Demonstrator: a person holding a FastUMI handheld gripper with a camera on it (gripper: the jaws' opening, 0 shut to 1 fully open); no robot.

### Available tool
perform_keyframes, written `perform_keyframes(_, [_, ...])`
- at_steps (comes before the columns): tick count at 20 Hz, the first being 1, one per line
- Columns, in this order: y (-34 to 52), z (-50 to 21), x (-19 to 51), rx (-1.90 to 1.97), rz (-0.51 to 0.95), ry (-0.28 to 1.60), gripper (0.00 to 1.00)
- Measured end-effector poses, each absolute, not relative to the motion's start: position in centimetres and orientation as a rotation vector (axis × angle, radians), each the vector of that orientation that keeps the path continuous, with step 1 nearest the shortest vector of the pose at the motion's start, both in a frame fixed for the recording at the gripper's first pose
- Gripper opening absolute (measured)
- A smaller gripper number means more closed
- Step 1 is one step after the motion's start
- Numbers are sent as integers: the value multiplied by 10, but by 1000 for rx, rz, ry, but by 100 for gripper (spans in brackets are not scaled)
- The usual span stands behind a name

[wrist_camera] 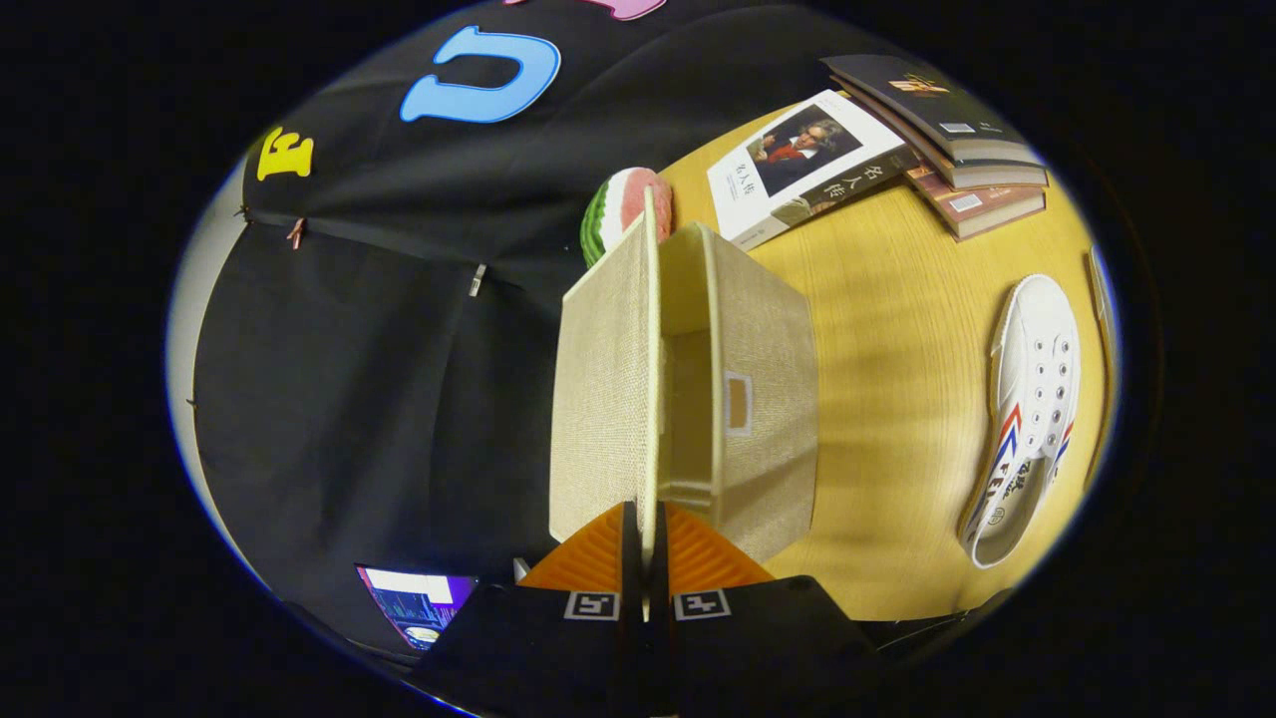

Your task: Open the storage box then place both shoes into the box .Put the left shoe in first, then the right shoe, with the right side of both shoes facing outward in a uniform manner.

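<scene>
Between the fingers: the lid's edge is pinched by the gripper (645, 558), both fingers pressed on it.
Lid (601, 389): it is held raised on edge, beside the opening.
Storage box (768, 399): it is seen open on the wooden table (897, 349), just ahead of the fingers.
Shoe (1027, 419): one white shoe is laid on the table, apart from the box.
Books (937, 120): they are stacked beyond the box.
</scene>
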State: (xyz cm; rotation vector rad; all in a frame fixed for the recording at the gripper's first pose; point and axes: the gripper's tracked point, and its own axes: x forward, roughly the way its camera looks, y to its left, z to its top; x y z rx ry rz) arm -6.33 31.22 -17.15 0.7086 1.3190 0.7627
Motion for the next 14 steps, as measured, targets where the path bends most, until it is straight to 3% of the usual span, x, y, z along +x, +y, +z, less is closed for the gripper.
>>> perform_keyframes(14, [479,-25,-95,641,1089,1154,6])
